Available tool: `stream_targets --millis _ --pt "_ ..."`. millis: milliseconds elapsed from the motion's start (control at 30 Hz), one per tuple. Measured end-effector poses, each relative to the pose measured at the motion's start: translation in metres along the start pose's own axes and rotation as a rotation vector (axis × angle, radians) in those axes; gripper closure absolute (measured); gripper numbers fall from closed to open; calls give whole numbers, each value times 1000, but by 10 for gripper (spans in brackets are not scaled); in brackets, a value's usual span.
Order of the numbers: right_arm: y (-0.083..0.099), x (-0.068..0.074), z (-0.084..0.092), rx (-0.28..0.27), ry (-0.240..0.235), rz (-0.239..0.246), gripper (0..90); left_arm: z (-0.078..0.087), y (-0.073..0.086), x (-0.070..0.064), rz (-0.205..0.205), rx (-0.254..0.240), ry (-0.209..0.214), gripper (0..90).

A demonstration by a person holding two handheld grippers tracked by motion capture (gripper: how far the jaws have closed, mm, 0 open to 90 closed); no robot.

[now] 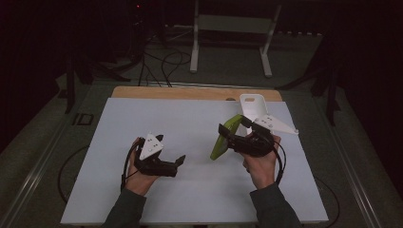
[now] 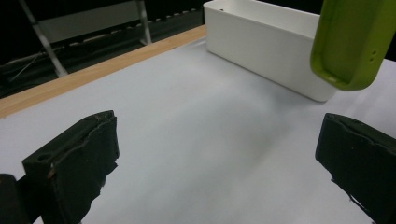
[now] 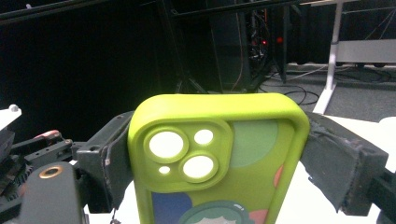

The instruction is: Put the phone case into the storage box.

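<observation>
- The right gripper had its black jaws clamped on the lime-green phone case, one pad pressing each long edge.
- In the right gripper view that soft green case stood upright between the pads, its camera cut-outs facing the lens and a cartoon print showing lower down on the back.
- From the high view the case hung in the air over the right half of the pale grey table mat, tilted on edge, clear of the surface.
- The left gripper sat low over the mat's left half, jaws spread wide with nothing between them.
- Its own view confirmed it: two black pads far apart, bare mat in the gap, and the green case floating at the top right, well ahead of the pads.
- The white plastic phone case lay on the mat near its far edge, just behind the right gripper; in the left gripper view its white side wall ran across the back, with the green case hanging just in front of it.
- A strip of wooden tabletop showed past the mat's far edge.
- Beyond the table stood a white metal stand, with black cables on the floor beside it.
</observation>
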State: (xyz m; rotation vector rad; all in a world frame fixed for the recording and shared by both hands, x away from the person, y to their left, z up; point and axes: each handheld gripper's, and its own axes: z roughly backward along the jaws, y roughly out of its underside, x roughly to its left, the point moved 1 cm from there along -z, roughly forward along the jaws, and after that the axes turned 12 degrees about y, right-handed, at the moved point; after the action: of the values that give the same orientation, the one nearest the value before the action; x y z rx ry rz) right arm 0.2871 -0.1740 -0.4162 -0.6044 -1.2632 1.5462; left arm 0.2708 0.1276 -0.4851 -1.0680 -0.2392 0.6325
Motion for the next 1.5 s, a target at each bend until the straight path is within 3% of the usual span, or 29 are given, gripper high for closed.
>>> stream_targets --millis 333,933,1500 --pt "-4 -4 1 -6 15 -1 163 11 9 8 10 -8 -15 0" --pt "-10 -7 -1 -9 47 43 163 27 23 18 19 -39 -28 0" --pt "-19 -18 -2 -20 103 54 163 43 48 26 32 -39 -57 0"
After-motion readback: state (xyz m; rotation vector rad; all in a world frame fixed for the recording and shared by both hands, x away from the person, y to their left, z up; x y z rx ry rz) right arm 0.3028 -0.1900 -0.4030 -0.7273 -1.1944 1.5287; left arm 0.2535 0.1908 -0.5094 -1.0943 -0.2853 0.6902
